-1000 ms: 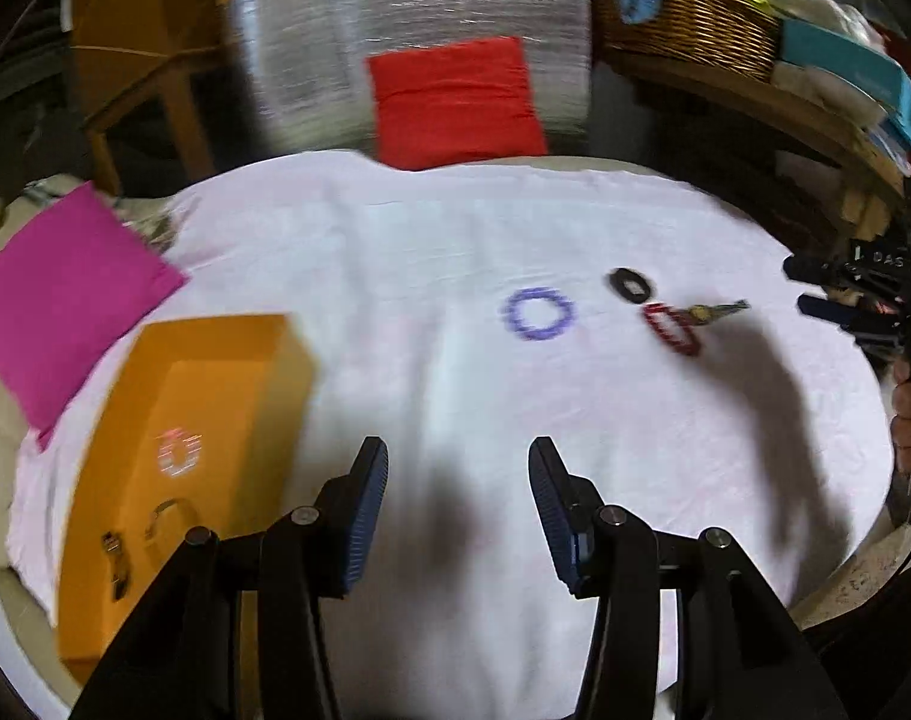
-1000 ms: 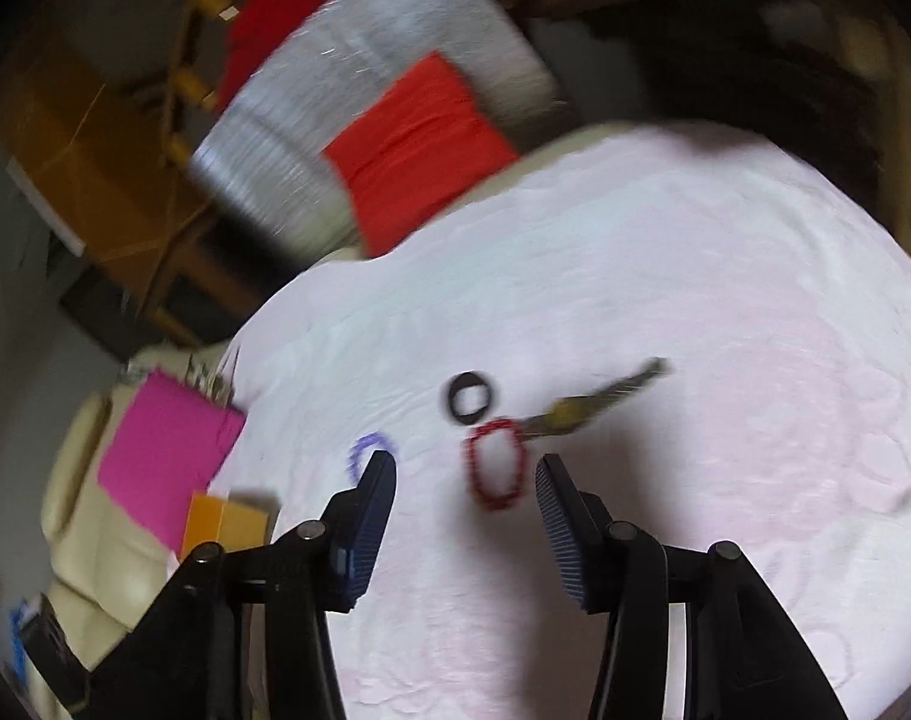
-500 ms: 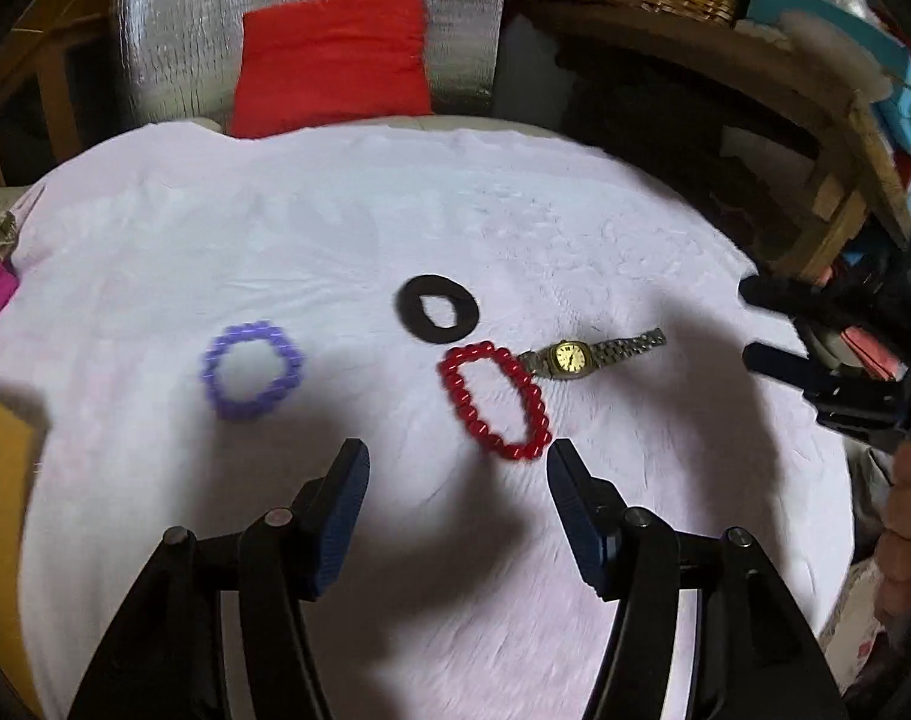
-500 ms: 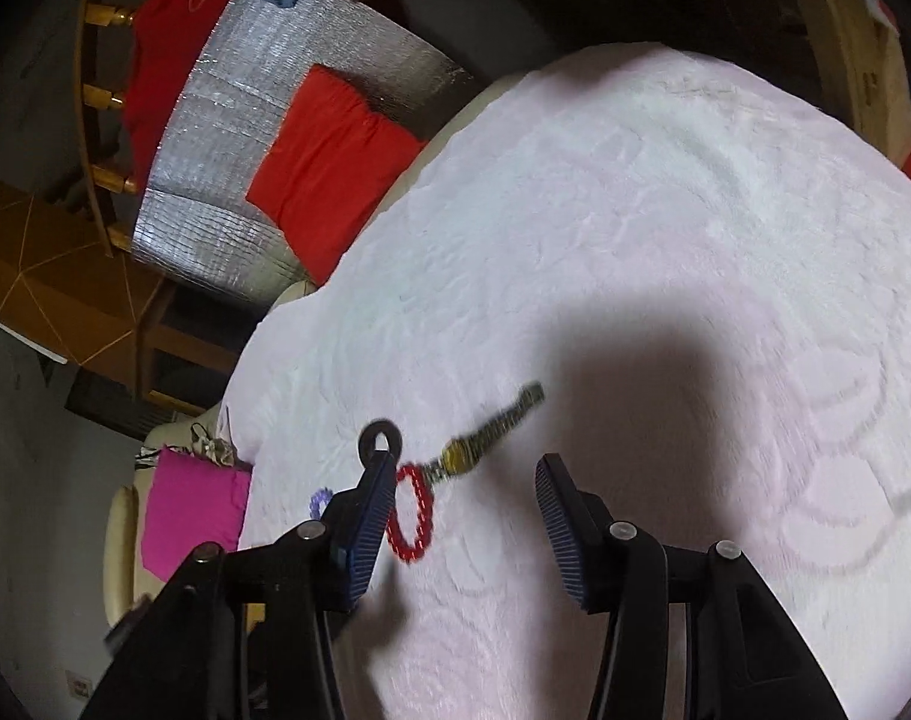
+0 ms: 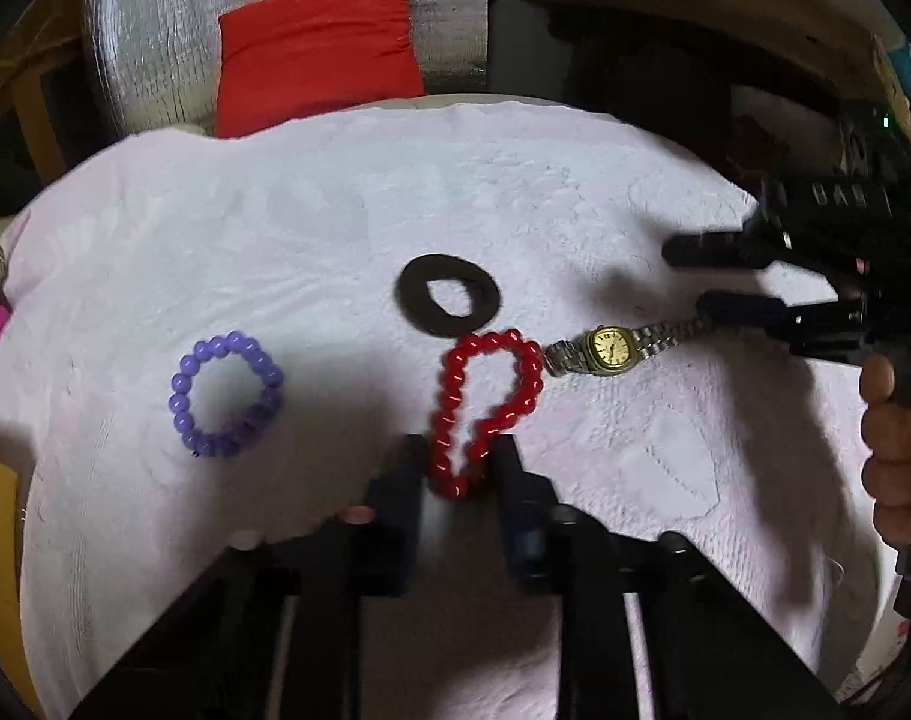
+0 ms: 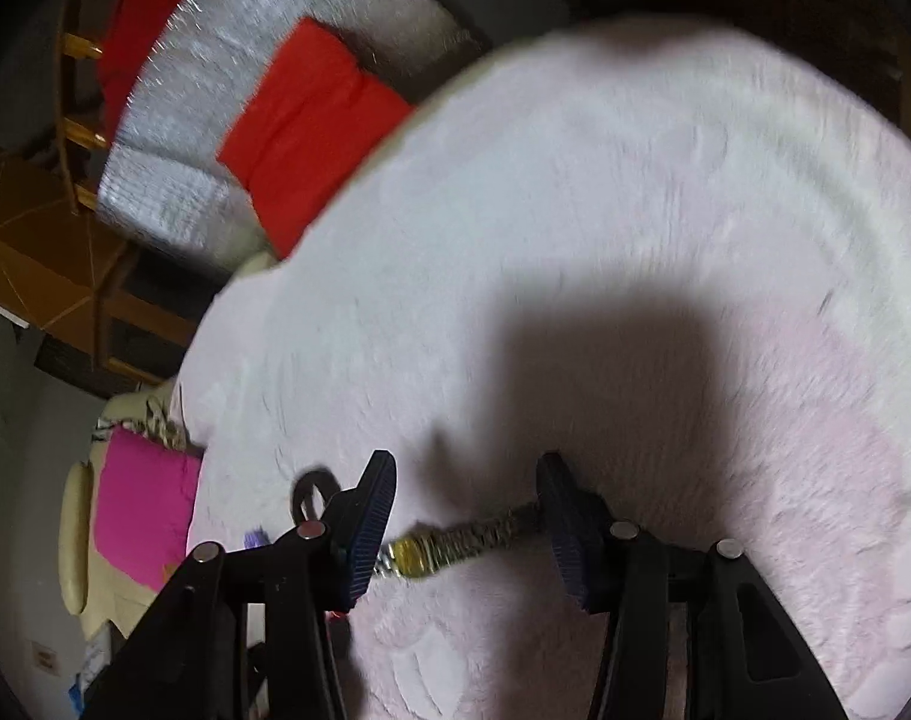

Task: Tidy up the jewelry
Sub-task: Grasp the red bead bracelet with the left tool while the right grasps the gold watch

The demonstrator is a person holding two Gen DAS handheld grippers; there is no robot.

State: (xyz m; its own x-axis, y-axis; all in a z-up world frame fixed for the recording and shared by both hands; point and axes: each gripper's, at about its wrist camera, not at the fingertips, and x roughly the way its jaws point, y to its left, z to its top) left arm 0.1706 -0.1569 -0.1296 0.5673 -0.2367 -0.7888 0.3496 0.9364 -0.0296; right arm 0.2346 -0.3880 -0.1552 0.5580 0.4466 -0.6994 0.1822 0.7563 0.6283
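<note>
Under me: pale pink textured cloth (image 5: 311, 228), covering the whole work surface. Behind it a red fabric cushion (image 5: 317, 48) leans on a silver foil-like quilted panel (image 5: 155, 48). Magenta fabric square (image 6: 143, 510) off the cloth's edge, w/ wooden furniture (image 6: 41, 258) beyond.

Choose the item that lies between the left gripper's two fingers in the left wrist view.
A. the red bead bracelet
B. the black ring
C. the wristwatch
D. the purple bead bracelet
A: the left gripper has its fingers on either side of the near end of the red bead bracelet, pinched narrow there.
</note>
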